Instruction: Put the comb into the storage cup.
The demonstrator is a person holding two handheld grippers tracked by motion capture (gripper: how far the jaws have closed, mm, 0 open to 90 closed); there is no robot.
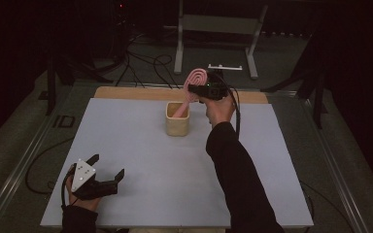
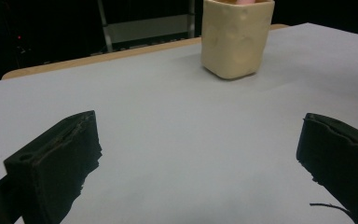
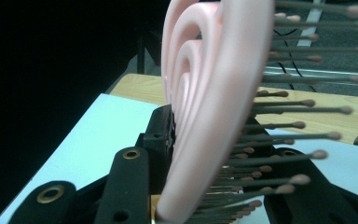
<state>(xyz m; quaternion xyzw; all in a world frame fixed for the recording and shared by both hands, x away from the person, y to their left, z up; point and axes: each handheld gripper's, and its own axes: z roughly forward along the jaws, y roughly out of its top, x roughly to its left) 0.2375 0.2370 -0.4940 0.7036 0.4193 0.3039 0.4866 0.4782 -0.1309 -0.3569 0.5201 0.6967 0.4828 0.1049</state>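
So the pink hairbrush (image 1: 193, 85) is clamped in the right claw (image 1: 196, 92), which grips it around the head. The handle end pokes down into the beige cup (image 1: 177, 119), so the brush leans at a slant with its looped pink head sticking up just above the claw. From the right gripper view you get the brush (image 3: 205, 107) edge-on, bristles with little brown tips fanning off to one side and the black jaws pressed in on either side of it.

The cup sits just below and beside that claw, toward the far middle of the grey worktop (image 1: 141, 145). The right arm is stretched well out over the worktop, dark sleeve, forearm angled in toward the cup, wrist bent so the claw points sideways at the brush.

The left claw (image 1: 108, 167) is well apart from all that, parked at the near left corner with its jaws spread wide and nothing between them, hand resting low at the worktop edge. Its own view looks across bare worktop at the cup (image 2: 237, 39) farther off.
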